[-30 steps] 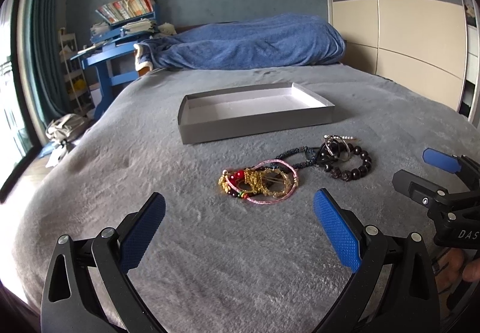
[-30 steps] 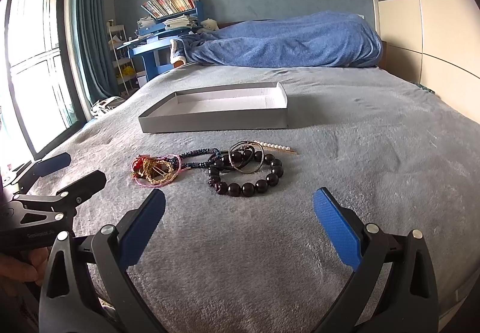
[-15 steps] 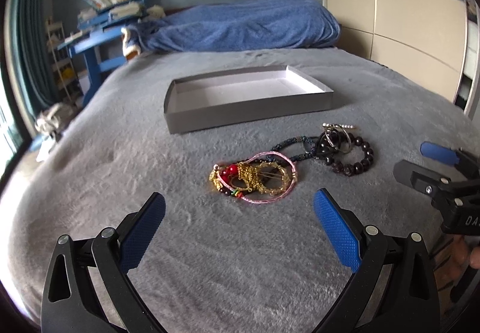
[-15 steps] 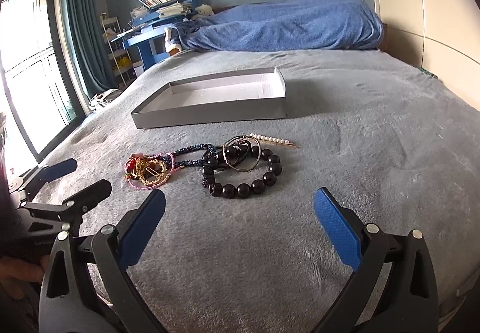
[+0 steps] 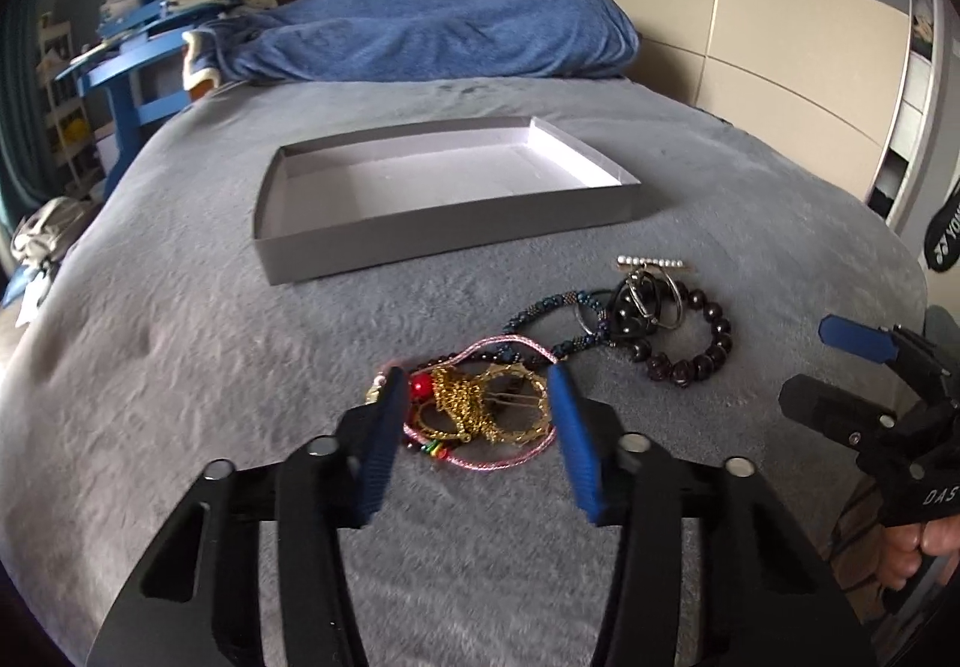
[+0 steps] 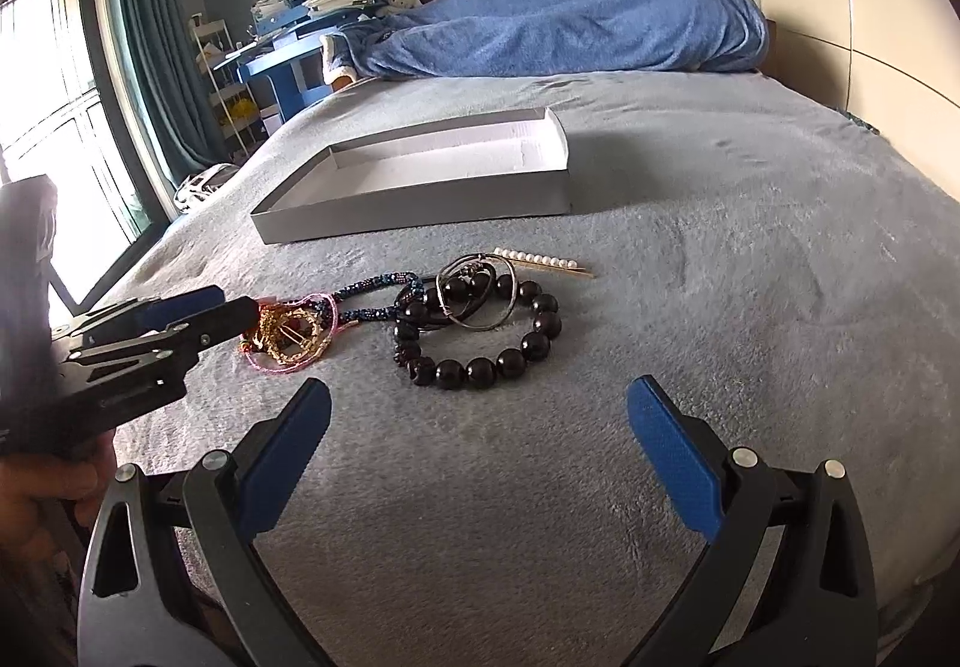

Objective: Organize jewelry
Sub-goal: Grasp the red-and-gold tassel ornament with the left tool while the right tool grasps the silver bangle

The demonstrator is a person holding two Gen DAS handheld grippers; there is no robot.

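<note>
the left gripper (image 5: 477, 409) is hanging low over the grey bedspread (image 5: 180, 367), its blue pads (image 5: 567, 430) sitting partly drawn in on either side of the gold and pink tangle of jewelry (image 5: 480, 409), with a gap on both sides and nothing pinched between them. that tangle is lying in front of the grey tray (image 5: 444, 235), which is resting on the bed with only its pale floor showing. just to the right of the tangle, the dark bead bracelet (image 6: 480, 337) is lying with metal rings (image 6: 474, 295) across it, and a pearl hairpin (image 6: 543, 262) is sitting just behind. the right gripper (image 6: 480, 439) is hovering near the bracelet, spread wide with nothing in it. a blue blanket (image 6: 570, 24) is bunched at the far end of the bed.
</note>
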